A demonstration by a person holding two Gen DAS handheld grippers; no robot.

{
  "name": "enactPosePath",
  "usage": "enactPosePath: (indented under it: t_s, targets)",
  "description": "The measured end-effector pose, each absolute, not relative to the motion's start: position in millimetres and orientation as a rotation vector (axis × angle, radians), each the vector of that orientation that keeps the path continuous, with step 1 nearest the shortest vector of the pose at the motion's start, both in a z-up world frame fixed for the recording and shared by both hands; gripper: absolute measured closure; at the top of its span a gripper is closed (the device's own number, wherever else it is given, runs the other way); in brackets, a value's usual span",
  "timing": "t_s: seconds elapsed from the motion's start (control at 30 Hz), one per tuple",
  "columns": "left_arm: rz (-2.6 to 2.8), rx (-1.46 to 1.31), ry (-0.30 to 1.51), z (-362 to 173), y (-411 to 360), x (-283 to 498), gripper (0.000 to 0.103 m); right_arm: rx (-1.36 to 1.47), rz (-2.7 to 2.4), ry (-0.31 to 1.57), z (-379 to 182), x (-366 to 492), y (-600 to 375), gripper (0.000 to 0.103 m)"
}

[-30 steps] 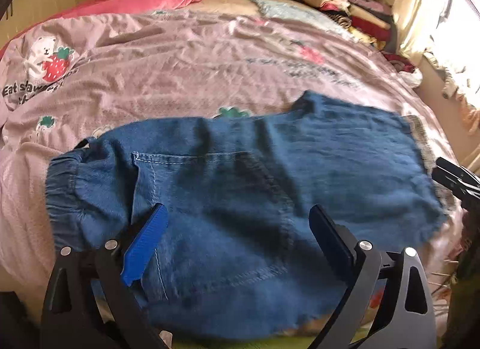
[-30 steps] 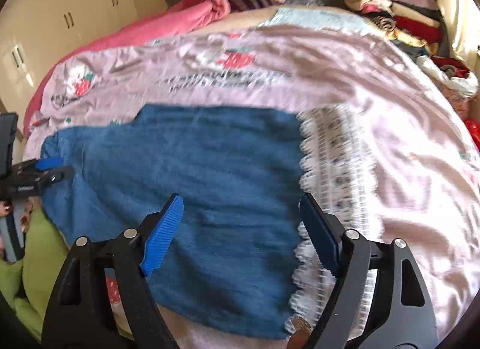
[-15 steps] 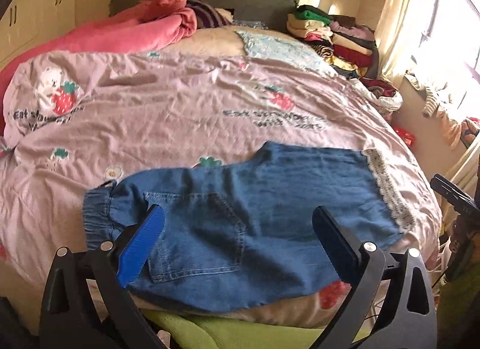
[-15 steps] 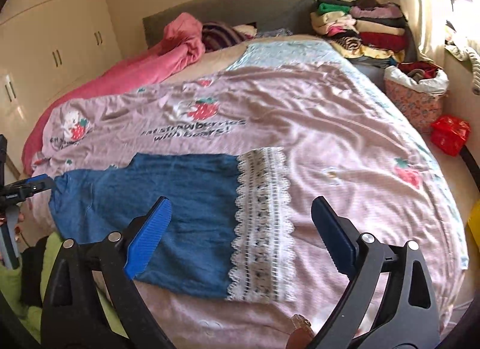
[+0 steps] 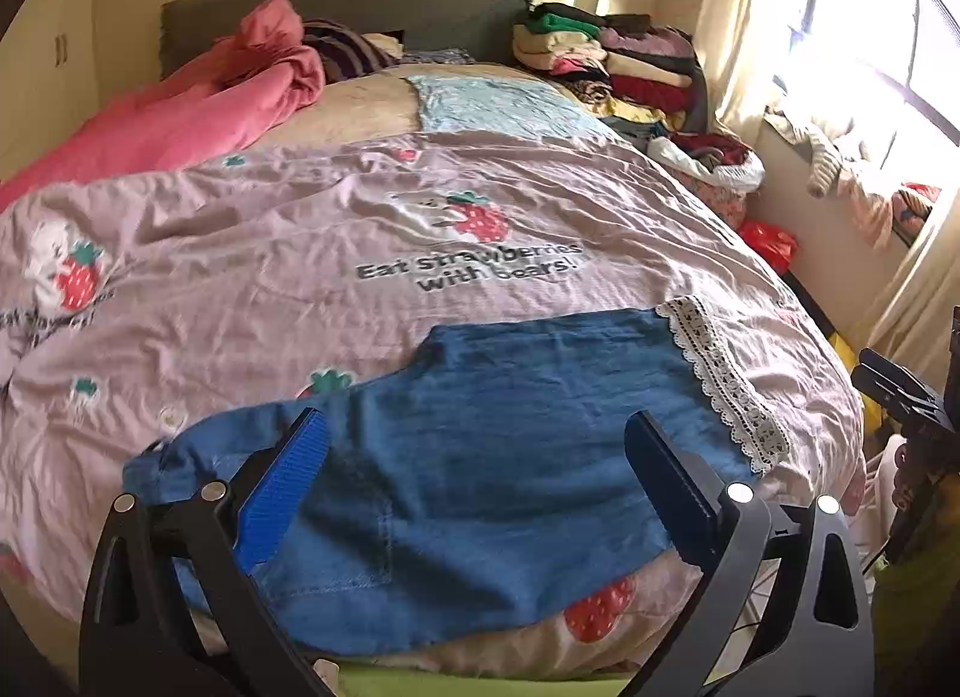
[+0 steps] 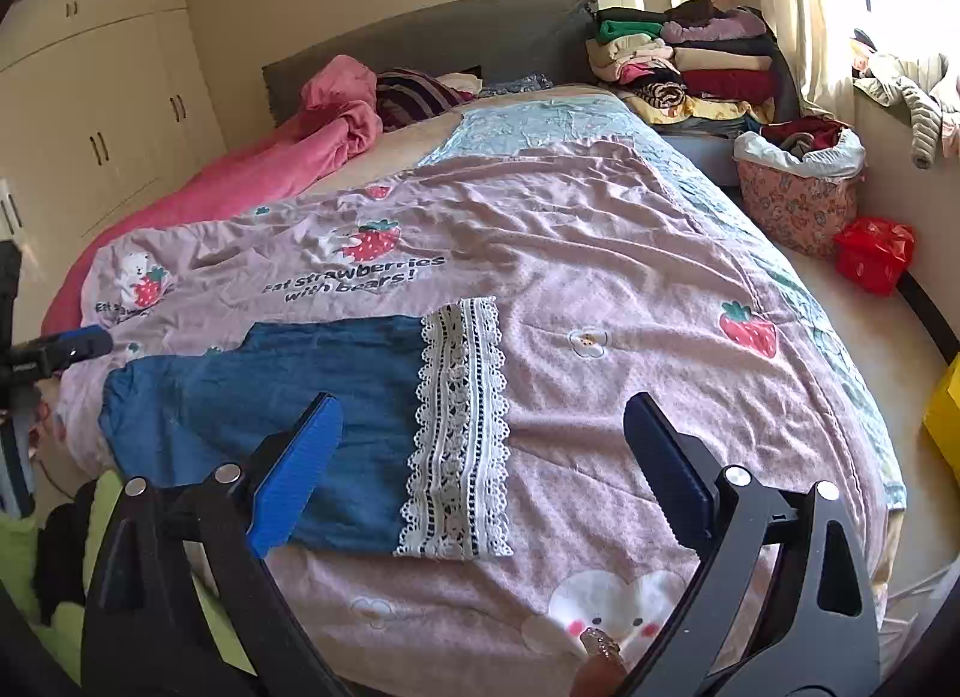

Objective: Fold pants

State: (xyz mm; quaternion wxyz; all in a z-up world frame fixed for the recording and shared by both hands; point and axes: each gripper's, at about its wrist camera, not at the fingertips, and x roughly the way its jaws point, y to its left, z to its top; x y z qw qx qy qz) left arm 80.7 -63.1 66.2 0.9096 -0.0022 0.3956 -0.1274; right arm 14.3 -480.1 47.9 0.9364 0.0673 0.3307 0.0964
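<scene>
Blue denim pants (image 5: 480,457) with a white lace hem (image 5: 726,385) lie flat on the pink strawberry bedcover (image 5: 360,241), near the bed's front edge, waistband to the left. They also show in the right wrist view (image 6: 270,391), with the lace hem (image 6: 462,427) on the right. My left gripper (image 5: 474,481) is open and empty, held back above the pants' waist half. My right gripper (image 6: 480,457) is open and empty, above the lace hem end. Each gripper shows at the edge of the other's view.
A pink blanket (image 6: 288,169) is bunched at the bed's far left. Stacked folded clothes (image 6: 684,61) sit by the headboard. A floral laundry basket (image 6: 792,193) and a red bag (image 6: 873,253) stand on the floor at right. Wardrobe doors (image 6: 90,115) line the left wall.
Both grippers have pulled back and up from the pants, so the pants look smaller and more of the bed and room is in view. The pants lie unmoved.
</scene>
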Motion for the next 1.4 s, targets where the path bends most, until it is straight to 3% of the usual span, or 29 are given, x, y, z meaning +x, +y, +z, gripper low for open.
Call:
enactPosePath:
  t_s: [0.63, 1.27, 1.33, 1.4]
  targets:
    - [-0.461, 0.215, 0.861, 37.1, -170.5, 141.5, 0.004, 0.161, 0.263, 0.806, -11.7, 26.1, -462.2, 0.014]
    - [-0.67, 0.261, 0.999, -52.6, -238.9, 244.9, 0.006, 0.218, 0.297, 0.881, -55.7, 59.1, -448.0, 0.014]
    - [-0.693, 0.261, 1.014, -60.0, -243.4, 248.6, 0.007, 0.221, 0.301, 0.882, -58.5, 61.5, -446.9, 0.015]
    - [-0.732, 0.258, 1.03, -68.1, -249.9, 250.2, 0.023, 0.226, 0.327, 0.875, -58.9, 63.2, -444.9, 0.026]
